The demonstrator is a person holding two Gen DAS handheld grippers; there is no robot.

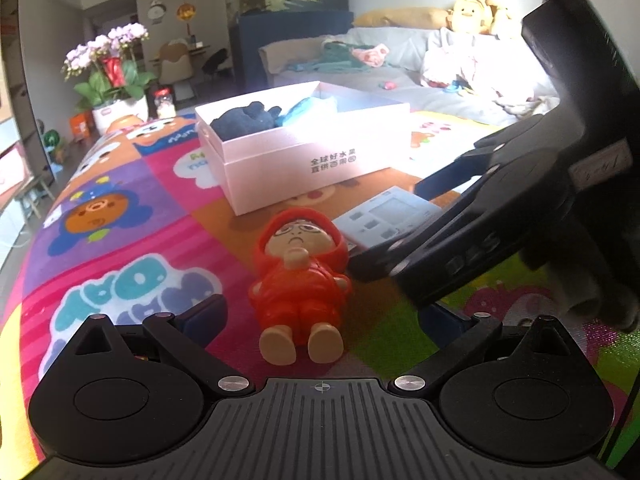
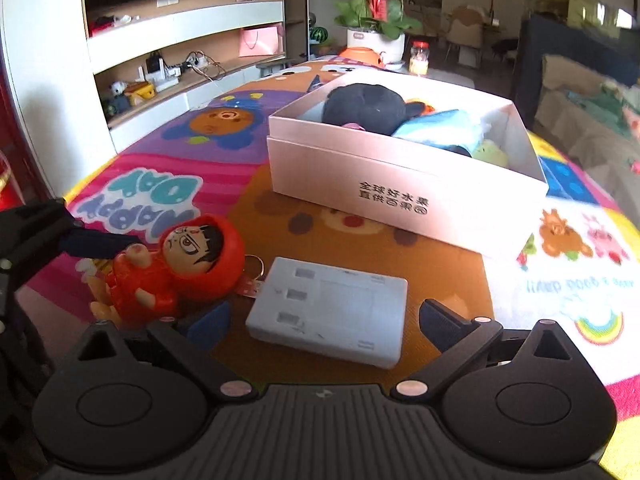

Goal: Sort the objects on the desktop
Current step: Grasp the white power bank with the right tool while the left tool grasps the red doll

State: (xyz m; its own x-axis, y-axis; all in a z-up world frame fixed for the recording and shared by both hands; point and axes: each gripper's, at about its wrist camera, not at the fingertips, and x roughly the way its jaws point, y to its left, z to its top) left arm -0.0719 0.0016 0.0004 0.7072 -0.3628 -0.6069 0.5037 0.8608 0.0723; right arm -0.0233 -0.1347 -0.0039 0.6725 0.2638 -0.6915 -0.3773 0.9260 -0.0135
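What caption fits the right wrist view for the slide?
Right gripper with open jaws around a flat white device, red-hooded figurine beside it, pink box behind.

my left gripper (image 1: 320, 316) is black with round silver screws, blue pads and a ribbed middle.

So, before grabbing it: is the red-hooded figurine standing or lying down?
Lying down: the red-hooded figurine rests on its back on the mat, face up.
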